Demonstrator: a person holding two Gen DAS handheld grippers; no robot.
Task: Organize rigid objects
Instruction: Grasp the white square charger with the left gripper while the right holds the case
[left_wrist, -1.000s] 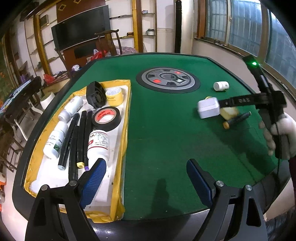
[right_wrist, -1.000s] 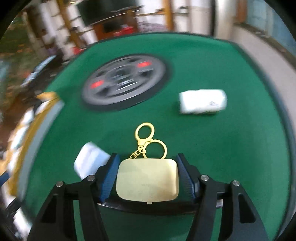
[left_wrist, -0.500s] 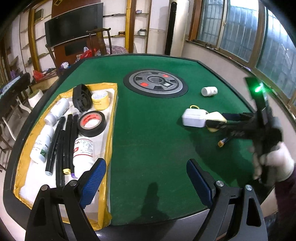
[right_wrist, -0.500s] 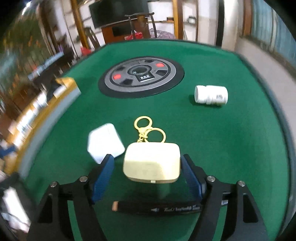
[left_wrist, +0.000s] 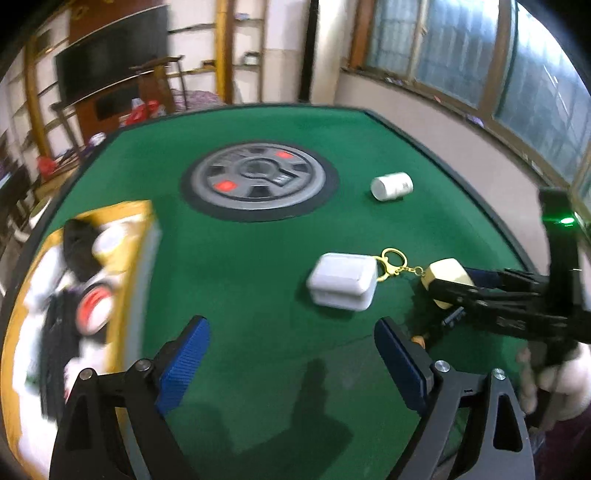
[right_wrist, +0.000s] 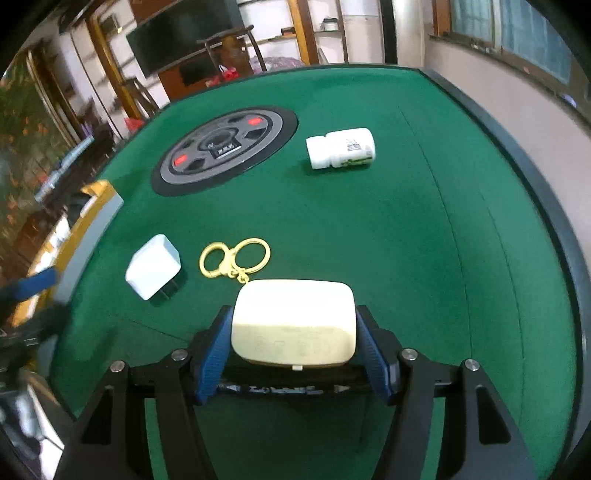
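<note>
My right gripper is shut on a cream case with a gold keyring, low over the green table; the case also shows in the left wrist view. A white charger block lies just left of it, also in the right wrist view. A black pen lies under the right gripper. My left gripper is open and empty, just short of the charger block. A yellow-edged tray at the left holds tape rolls, bottles and pens.
A white pill bottle lies on its side at the far right, also in the left wrist view. A round grey panel sits in the table's middle. The table edge curves close on the right.
My left gripper has moved right and forward, toward the charger block. The right gripper has closed from beside the cream case onto it, and the pen now lies beneath it.
</note>
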